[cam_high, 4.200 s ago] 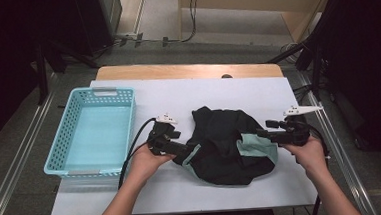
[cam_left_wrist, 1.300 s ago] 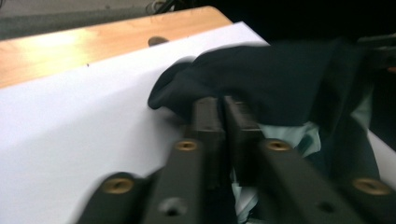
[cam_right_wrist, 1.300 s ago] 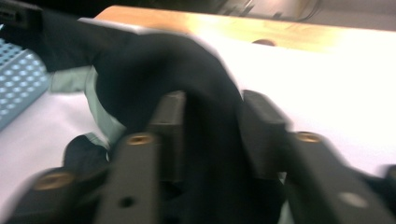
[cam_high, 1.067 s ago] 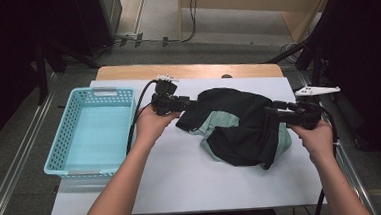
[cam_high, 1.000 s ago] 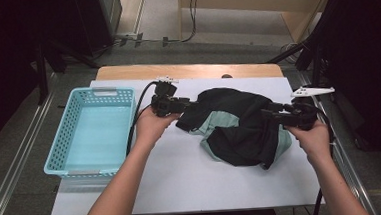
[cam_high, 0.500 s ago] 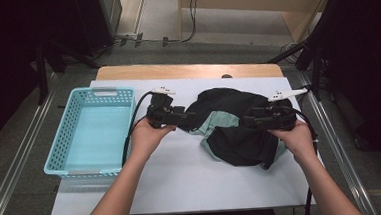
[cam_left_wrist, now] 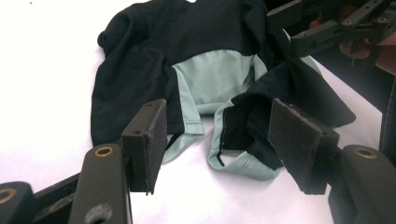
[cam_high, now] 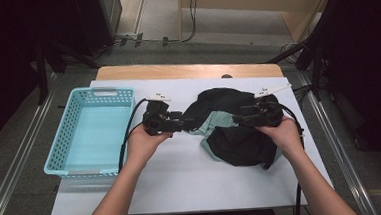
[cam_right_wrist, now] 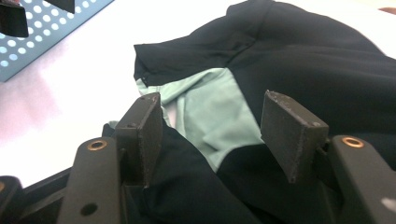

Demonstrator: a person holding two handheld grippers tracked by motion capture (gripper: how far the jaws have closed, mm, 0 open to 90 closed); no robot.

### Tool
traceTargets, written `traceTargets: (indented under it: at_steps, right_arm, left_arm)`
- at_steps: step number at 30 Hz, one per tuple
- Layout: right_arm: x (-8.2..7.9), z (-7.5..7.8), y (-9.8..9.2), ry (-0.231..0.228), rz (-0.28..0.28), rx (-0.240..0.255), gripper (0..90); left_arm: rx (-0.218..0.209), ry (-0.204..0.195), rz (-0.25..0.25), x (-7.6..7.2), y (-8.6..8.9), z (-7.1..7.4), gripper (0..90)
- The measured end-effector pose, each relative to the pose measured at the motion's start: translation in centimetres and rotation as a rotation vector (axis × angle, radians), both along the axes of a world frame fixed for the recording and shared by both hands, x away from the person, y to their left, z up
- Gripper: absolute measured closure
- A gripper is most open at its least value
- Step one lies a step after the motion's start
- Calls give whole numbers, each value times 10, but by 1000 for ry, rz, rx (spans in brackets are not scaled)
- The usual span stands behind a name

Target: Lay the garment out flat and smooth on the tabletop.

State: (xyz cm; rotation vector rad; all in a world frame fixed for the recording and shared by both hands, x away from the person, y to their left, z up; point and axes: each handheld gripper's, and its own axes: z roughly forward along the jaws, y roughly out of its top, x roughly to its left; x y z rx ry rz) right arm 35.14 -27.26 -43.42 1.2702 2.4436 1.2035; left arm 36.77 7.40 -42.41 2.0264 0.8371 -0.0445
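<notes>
Nearest to me, my two hands sat on the white table (cam_high: 183,188), one on either side of the black-and-mint garment (cam_high: 230,135), which lay crumpled right of the table's middle with its long axis running roughly left to right between them. My left hand-held gripper (cam_high: 182,123) pointed right at the garment's left edge; its jaws had just been opening and stood apart, the pads (cam_left_wrist: 149,140) clear of the cloth, with a mint-hemmed fold (cam_left_wrist: 233,154) lying on the table just beyond and between them. My right hand-held gripper (cam_high: 239,119) pointed left over the top of the garment, its jaws likewise just opened and gripping nothing, the mint panel (cam_right_wrist: 210,116) below and ahead of the gap. The right one lay over the cloth itself, the left only at its border, so I judged the right hand the nearer for the next pinch. Farther left stood the blue basket (cam_high: 61,155), well apart from the garment, beyond my left hand.
</notes>
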Motion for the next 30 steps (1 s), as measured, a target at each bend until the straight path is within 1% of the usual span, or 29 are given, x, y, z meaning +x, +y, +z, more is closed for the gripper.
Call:
traceTargets:
  at_steps: [2, 6, 10, 13, 15, 18, 20, 23, 28, 30]
  right_arm:
    - [2, -3, 6, 6, 11, -13, 370]
    - [3, -6, 8, 14, 20, -8, 370]
    - [-1, -9, 9, 15, 32, -11, 363]
    - [-6, -17, 9, 33, 41, 3, 342]
    - [-9, -21, 8, 41, 42, -8, 342]
    - [-11, -26, 7, 45, 43, -12, 336]
    - [-14, -29, 7, 56, 45, -13, 327]
    - [-17, -35, 8, 55, 63, -36, 316]
    - [-20, -46, 8, 84, 60, -54, 316]
    - [-20, -51, 9, 86, 66, -67, 316]
  left_arm:
    - [-6, 0, -7, -2, 1, -1, 373]
    - [-3, -4, -11, -4, 1, -1, 373]
    - [-5, -4, -11, -5, 3, -3, 373]
    - [5, -8, -13, -6, 4, -4, 373]
    - [9, -9, -12, -7, 4, -5, 373]
    - [12, -8, -19, -7, 4, -6, 373]
    - [13, -6, -17, -7, 4, -8, 373]
    - [22, -1, -24, -7, 4, -9, 373]
    - [25, -3, -24, -7, 6, -10, 373]
    - [23, 2, -22, -7, 6, -10, 373]
